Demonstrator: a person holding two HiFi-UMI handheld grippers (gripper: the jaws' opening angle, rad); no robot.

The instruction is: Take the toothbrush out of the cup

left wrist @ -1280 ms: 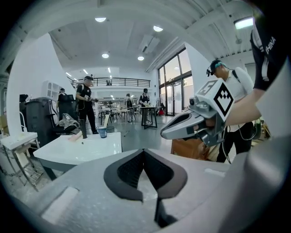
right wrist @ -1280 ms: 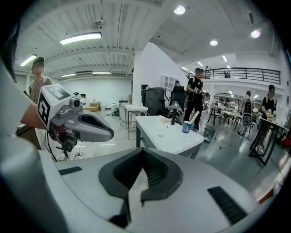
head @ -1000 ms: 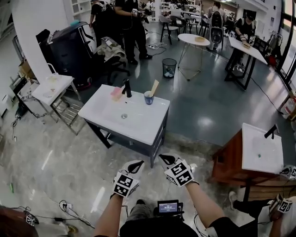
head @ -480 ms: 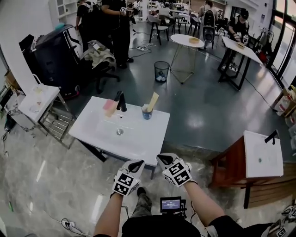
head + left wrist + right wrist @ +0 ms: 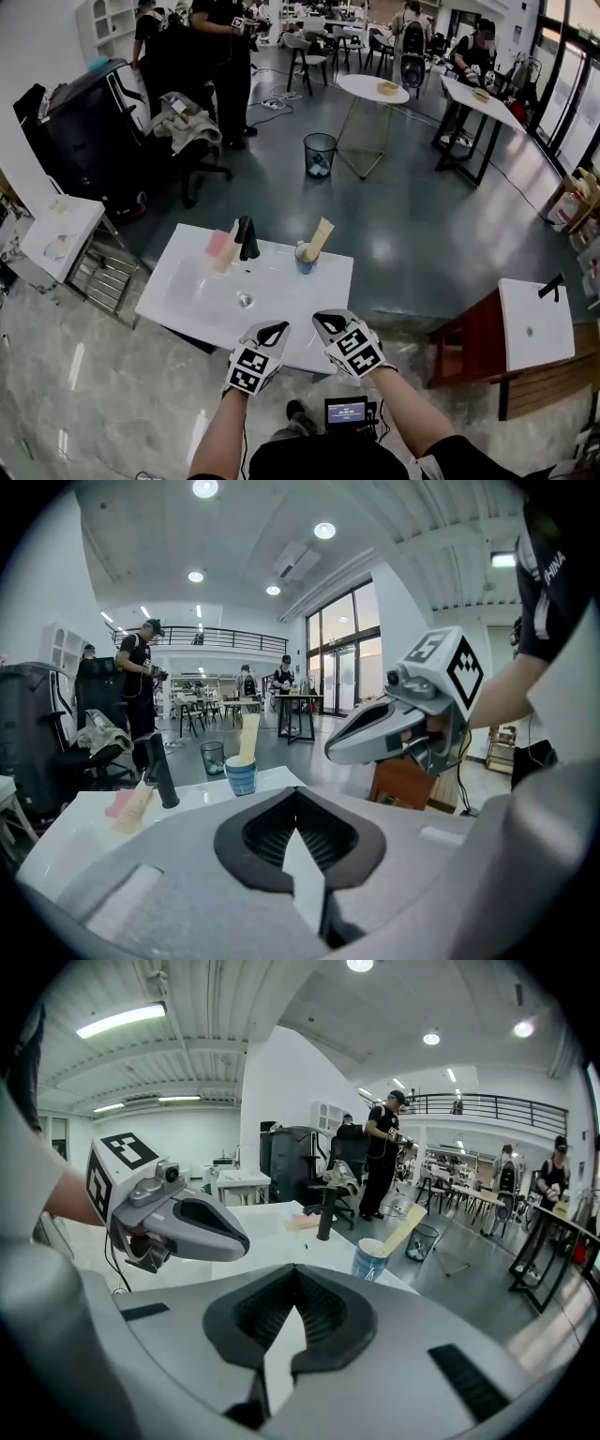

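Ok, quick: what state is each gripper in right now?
Left gripper: closed, holding nothing.
Right gripper: closed, holding nothing.

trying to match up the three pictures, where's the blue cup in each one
Head view: the cup stands near the middle, at the far edge of the white sink top.
Left gripper view: the cup is left of centre, at mid height.
Right gripper view: the cup is right of centre.
Shared landmark: the black tap, left of the cup in every view.
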